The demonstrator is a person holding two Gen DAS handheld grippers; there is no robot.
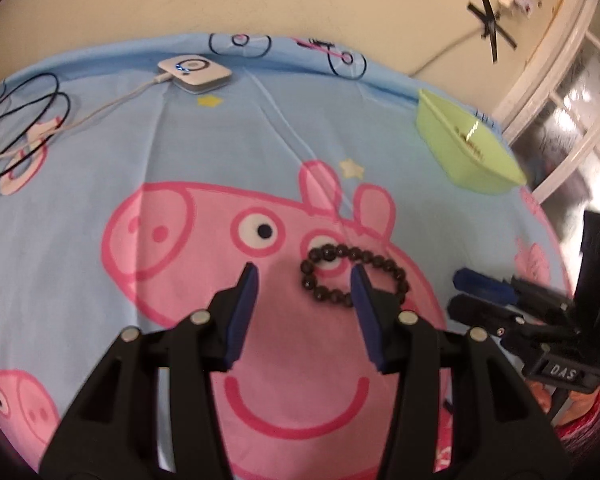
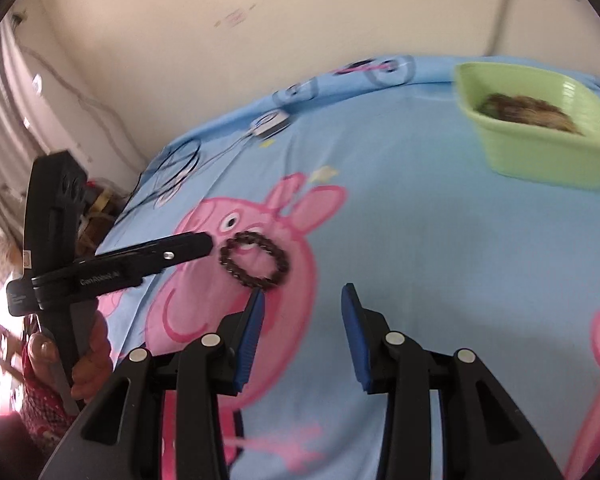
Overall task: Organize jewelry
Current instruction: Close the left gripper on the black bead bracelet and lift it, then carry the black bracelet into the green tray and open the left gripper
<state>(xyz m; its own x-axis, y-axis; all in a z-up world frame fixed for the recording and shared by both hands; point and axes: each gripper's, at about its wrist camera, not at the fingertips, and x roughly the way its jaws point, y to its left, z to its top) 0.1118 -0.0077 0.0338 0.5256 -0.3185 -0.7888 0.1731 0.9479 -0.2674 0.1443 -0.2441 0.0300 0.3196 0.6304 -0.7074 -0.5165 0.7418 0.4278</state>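
Observation:
A bracelet of dark round beads [image 1: 324, 296] lies flat on the pink pig's face printed on a blue cloth [image 1: 220, 148]. My left gripper [image 1: 303, 276] hovers just before it, open and empty, its right finger covering part of the ring. In the right wrist view the bracelet [image 2: 280, 256] lies ahead and to the left of my right gripper [image 2: 303, 292], which is open with nothing between its pads. The left gripper [image 2: 208, 244] reaches in from the left, its tip beside the ring. A light green basin [image 2: 540, 152] at the far right holds brown beaded jewelry [image 2: 528, 114].
The green basin [image 1: 468, 148] stands near the cloth's far right edge. A white square device [image 1: 196, 70] with a blue light and cable lies at the back, black cords [image 1: 20, 120] at the far left. A person's hand [image 2: 88, 360] holds the left gripper's handle.

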